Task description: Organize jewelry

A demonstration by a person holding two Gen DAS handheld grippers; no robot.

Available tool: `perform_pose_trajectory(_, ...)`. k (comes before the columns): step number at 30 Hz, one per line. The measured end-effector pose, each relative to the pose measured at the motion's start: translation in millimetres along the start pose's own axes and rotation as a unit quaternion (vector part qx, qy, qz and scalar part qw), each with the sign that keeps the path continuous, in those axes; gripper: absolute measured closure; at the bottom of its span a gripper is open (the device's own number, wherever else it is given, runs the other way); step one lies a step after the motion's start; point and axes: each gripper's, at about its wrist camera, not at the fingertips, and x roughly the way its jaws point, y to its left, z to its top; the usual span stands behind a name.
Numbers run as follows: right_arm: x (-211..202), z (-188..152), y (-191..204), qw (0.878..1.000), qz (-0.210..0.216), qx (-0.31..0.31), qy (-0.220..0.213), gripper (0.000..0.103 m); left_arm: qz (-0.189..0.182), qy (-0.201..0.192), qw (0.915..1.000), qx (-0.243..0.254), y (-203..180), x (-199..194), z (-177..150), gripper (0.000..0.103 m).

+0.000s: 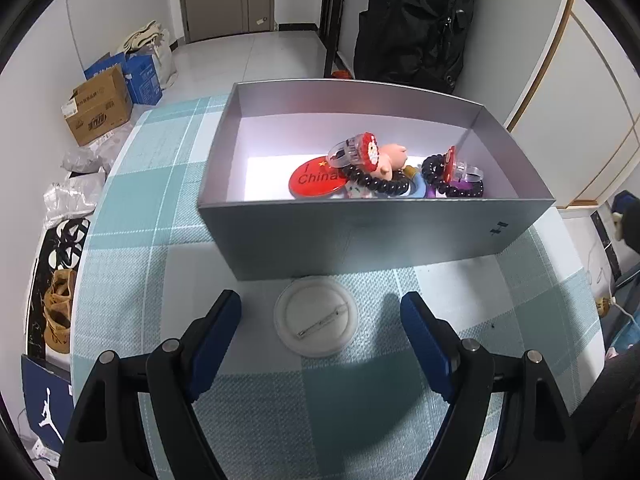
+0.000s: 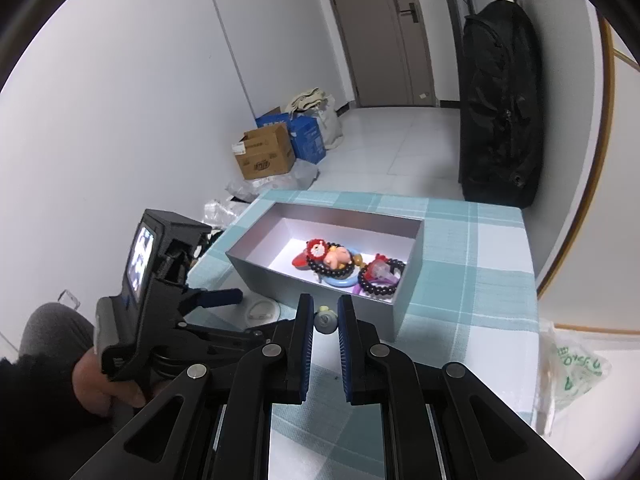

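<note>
Two blue-padded fingers of the left gripper (image 1: 320, 300) are seen spread wide in the left wrist view, with nothing gripped between them. A white badge (image 1: 316, 316) lies face down on the bench (image 1: 140, 240) in the gap, its pin back showing, and is touched by neither finger. Just beyond it stands a grey box (image 1: 360, 232), set on the checked cloth. Inside the box, towards its right end, a heap is seen: a red badge (image 1: 316, 178), dark bead bracelets (image 1: 384, 186), a pink figure (image 1: 394, 158) and clear rings with red tops (image 1: 356, 152).

From the right wrist view, the right gripper (image 2: 325, 308) is seen with its fingers drawn nearly together, only a narrow slot being left. A small pale round thing (image 2: 324, 320) shows in that slot near the tips; whether it is pinched or merely lies behind cannot be told. The box (image 2: 280, 276) lies ahead, the same heap (image 2: 348, 268) at its near right end. At the left, the left gripper (image 2: 216, 298) is held by a hand (image 2: 100, 384), one blue finger reaching over the white badge (image 2: 262, 310) beside the box's near wall.
</note>
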Motion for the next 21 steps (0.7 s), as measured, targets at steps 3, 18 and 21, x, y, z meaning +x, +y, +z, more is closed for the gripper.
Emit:
perform_pose_trajectory(3, -3, 1, -3, 1.0, 0.002, 0.001, -0.004, 0.092, 0.014, -0.004, 0.9998, 0.015, -6, 0, -1, 0.033)
perform_pose_trajectory(18, -2, -1, 0, 1.0, -0.001, -0.008, 0.002, 0.092, -0.036, 0.001, 0.9986, 0.04, -14, -5, -5, 0.103)
perform_pose_trajectory(21, 1, -1, 1, 1.0, -0.001, -0.008, 0.006, 0.092, -0.038, 0.001, 0.9978, 0.054, -20, -7, -9, 0.103)
